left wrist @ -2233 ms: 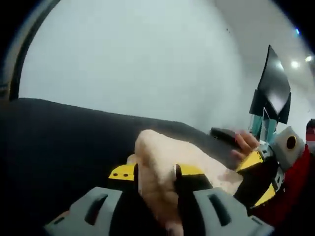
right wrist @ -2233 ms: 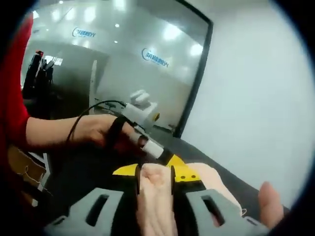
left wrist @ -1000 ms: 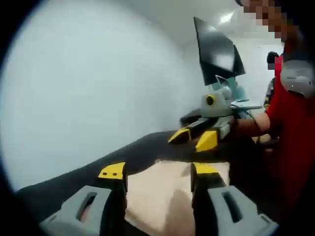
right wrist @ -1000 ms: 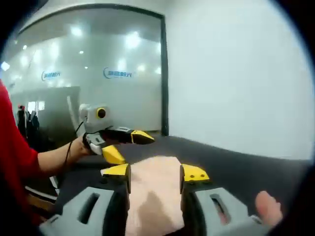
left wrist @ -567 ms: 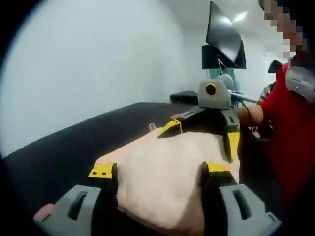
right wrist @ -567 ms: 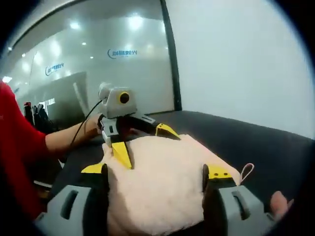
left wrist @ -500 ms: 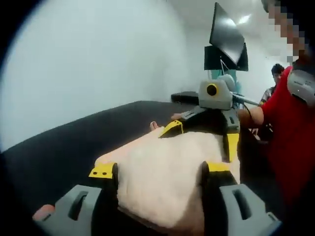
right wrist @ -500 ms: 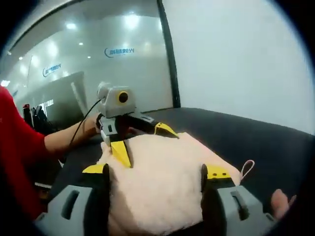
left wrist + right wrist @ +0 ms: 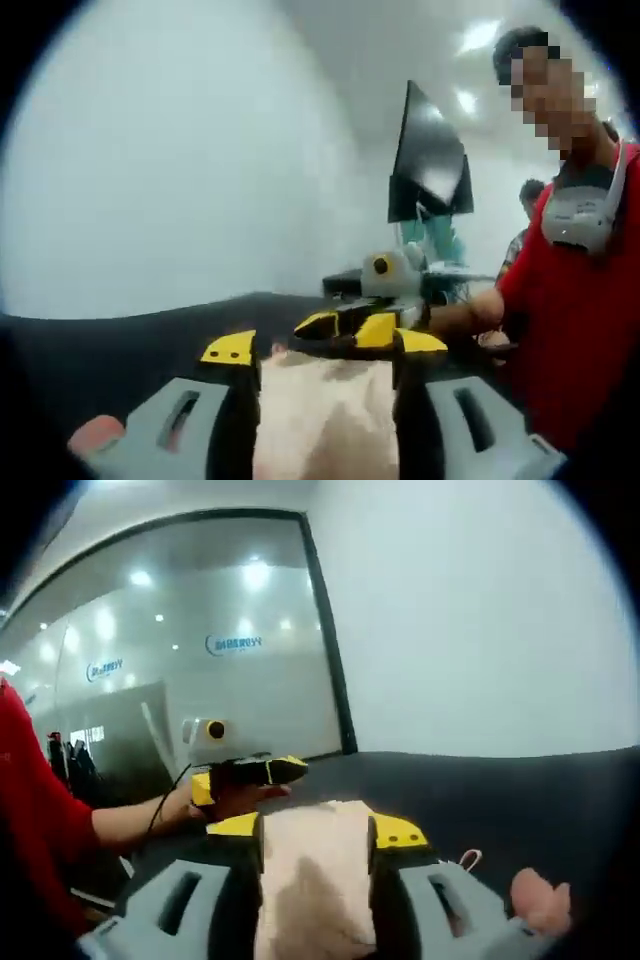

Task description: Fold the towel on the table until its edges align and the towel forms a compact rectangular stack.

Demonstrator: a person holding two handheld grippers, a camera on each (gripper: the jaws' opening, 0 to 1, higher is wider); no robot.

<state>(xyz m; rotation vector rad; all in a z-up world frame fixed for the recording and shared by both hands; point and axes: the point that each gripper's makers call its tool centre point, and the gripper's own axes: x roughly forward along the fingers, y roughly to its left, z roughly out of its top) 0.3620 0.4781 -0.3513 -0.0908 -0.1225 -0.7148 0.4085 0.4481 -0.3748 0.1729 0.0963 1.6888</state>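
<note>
A pale pink towel (image 9: 320,425) fills the gap between the jaws of my left gripper (image 9: 325,350), which is shut on it. In the right gripper view the same towel (image 9: 315,880) sits between the jaws of my right gripper (image 9: 316,830), also shut on it. Each gripper faces the other across the towel. In the left gripper view the right gripper (image 9: 355,325) shows just beyond the towel's far edge. The left gripper (image 9: 250,772), held in a hand, appears likewise in the right gripper view. A small loop tag (image 9: 467,860) lies on the black table (image 9: 500,790).
A person in a red top (image 9: 575,330) stands close at the right of the left gripper view. A black monitor (image 9: 428,160) rises behind the table (image 9: 110,345). A white wall and a glass partition (image 9: 200,660) stand beyond. A fingertip (image 9: 540,900) rests by my right jaw.
Both pairs of jaws have narrowed from wide apart onto the towel. Both views have tilted up, so less of the towel and table shows.
</note>
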